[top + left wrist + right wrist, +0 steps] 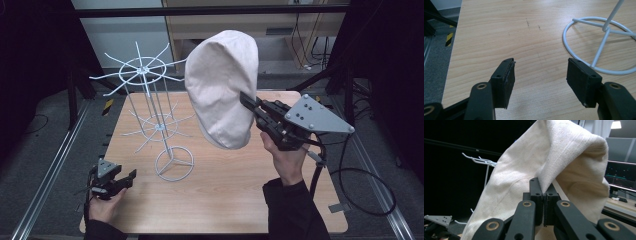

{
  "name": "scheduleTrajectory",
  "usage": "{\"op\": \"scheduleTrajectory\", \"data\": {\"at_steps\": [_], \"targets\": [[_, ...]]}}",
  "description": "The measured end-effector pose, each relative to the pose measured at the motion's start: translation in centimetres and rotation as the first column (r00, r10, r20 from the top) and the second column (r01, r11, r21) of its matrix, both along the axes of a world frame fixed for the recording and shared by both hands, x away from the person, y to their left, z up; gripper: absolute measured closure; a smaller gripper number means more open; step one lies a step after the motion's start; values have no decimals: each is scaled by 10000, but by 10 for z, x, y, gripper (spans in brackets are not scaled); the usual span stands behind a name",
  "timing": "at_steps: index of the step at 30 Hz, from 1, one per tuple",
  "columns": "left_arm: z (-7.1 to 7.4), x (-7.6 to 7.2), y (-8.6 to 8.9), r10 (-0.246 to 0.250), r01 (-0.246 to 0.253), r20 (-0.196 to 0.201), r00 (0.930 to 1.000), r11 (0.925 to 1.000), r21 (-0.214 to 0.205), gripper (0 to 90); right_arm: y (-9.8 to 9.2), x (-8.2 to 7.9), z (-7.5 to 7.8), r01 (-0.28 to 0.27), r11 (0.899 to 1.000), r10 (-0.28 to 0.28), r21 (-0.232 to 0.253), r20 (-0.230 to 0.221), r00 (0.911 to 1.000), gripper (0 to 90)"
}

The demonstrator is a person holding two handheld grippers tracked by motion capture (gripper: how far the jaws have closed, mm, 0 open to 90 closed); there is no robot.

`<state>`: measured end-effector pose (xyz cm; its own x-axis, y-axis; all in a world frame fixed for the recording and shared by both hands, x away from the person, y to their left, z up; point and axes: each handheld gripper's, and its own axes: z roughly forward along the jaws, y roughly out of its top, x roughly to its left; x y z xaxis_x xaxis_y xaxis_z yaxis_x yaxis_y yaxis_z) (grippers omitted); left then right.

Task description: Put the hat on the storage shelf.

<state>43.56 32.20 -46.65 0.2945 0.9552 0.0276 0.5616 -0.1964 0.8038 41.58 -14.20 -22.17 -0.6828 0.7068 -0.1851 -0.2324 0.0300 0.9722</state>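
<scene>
A cream fabric cap [222, 87] hangs in the air over the middle of the wooden table [225, 195], held up high. My right gripper [246, 100] is shut on its edge; in the right gripper view the jaws pinch a fold of the cap [559, 165] where my right gripper [543, 191] meets the cloth. A white wire display stand [150, 100] with hooked arms rises left of the cap, its ring base [599, 42] on the table. My left gripper [127, 179] rests low near the table's front left, open and holding nothing; my left gripper [540, 75] faces bare wood.
The stand has two tiers of spokes, upper [142, 67] and lower [160, 127]. A black cable [367, 200] loops off the table's right side. Metal rails [45, 170] run along the floor at left. Dark frame bars stand behind the table.
</scene>
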Motion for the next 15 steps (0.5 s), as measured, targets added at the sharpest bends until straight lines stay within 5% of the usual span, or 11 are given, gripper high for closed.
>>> {"op": "scheduleTrajectory", "data": {"at_steps": [15], "targets": [[0, 0, 0, 6, -6, 44, 10000, 10000, 36, 393, 46, 8, 7, -878, 9944, 878, -581, -31, 9961, 890]]}}
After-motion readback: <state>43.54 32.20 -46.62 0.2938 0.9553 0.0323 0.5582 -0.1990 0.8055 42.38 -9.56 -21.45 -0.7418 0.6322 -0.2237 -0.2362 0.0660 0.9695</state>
